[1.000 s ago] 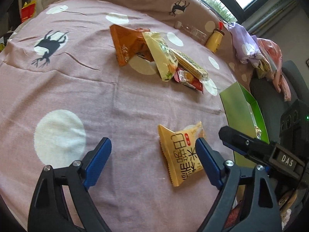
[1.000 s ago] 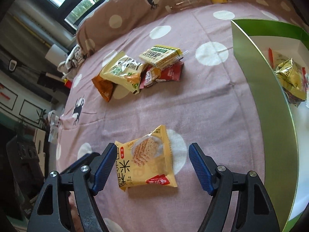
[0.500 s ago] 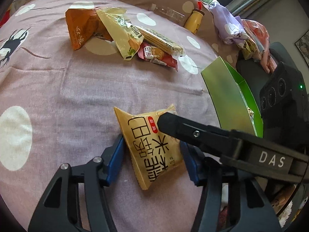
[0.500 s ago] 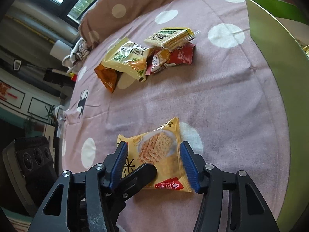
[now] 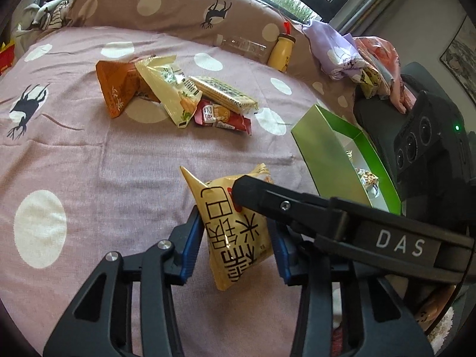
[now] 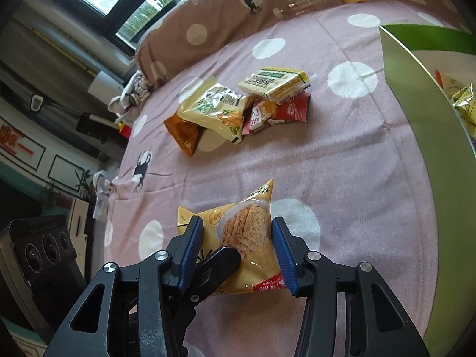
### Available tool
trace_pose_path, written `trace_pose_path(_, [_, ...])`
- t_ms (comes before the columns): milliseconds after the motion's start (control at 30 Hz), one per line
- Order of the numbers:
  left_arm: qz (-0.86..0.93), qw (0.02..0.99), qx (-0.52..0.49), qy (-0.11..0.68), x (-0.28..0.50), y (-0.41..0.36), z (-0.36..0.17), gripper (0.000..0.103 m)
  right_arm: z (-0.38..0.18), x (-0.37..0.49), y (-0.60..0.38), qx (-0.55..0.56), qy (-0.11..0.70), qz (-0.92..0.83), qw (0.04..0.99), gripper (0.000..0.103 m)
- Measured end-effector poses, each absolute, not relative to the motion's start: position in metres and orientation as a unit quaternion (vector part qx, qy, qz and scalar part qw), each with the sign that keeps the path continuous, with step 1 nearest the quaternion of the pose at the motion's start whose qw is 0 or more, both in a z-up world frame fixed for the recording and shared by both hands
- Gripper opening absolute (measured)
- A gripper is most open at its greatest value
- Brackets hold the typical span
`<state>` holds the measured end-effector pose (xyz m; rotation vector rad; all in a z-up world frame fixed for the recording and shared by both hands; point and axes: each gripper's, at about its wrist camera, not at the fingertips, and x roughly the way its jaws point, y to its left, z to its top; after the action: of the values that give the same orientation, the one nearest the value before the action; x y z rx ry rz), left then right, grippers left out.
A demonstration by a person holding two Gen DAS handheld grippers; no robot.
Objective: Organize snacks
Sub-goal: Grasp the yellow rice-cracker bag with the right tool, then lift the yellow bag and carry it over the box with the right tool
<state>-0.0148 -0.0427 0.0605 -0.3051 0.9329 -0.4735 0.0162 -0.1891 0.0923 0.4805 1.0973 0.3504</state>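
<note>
Left tool (image 5: 236, 245): I see it closing, pads pressing the yellow cracker packet (image 5: 235, 232).
Right tool (image 6: 238, 251): closing, gripping the same packet.
Bed (image 5: 89, 163): carries it.

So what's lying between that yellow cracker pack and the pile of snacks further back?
Nothing: bare bedsheet, seen in both views, separates the cracker pack from the snack pile.

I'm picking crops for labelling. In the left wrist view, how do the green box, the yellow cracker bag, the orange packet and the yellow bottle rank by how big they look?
1. green box
2. yellow cracker bag, though it is nearest the camera, which enlarges it
3. orange packet
4. yellow bottle, farthest away, so it may look smaller than it really is
</note>
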Motion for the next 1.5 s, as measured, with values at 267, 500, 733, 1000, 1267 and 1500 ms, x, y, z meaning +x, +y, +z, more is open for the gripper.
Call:
trace_pose_path(267, [-0.228, 0.880, -0.129, 0.395, -0.026, -0.050, 0.093, 0.042, 0.129, 0.003, -0.194, 0.222, 0.466, 0.176, 0.838, 0.051])
trace_pose_path(500, [-0.230, 0.895, -0.105, 0.367, -0.032, -0.063, 0.116, 0.042, 0.151, -0.003, -0.206, 0.228, 0.434, 0.183, 0.852, 0.051])
trace_pose_path(733, [-0.239, 0.900, -0.089, 0.354, -0.037, -0.074, 0.129, 0.042, 0.164, -0.009, -0.220, 0.233, 0.414, 0.177, 0.862, 0.051])
trace_pose_path(1000, [-0.255, 0.901, -0.077, 0.343, -0.038, -0.095, 0.141, 0.041, 0.176, -0.016, -0.242, 0.243, 0.394, 0.165, 0.871, 0.051])
trace_pose_path(1267, [-0.263, 0.899, -0.066, 0.344, -0.036, -0.117, 0.146, 0.041, 0.180, -0.019, -0.263, 0.253, 0.385, 0.156, 0.874, 0.051])
trace_pose_path(1500, [-0.274, 0.897, -0.050, 0.342, -0.035, -0.136, 0.152, 0.041, 0.183, -0.023, -0.282, 0.266, 0.373, 0.147, 0.877, 0.051])
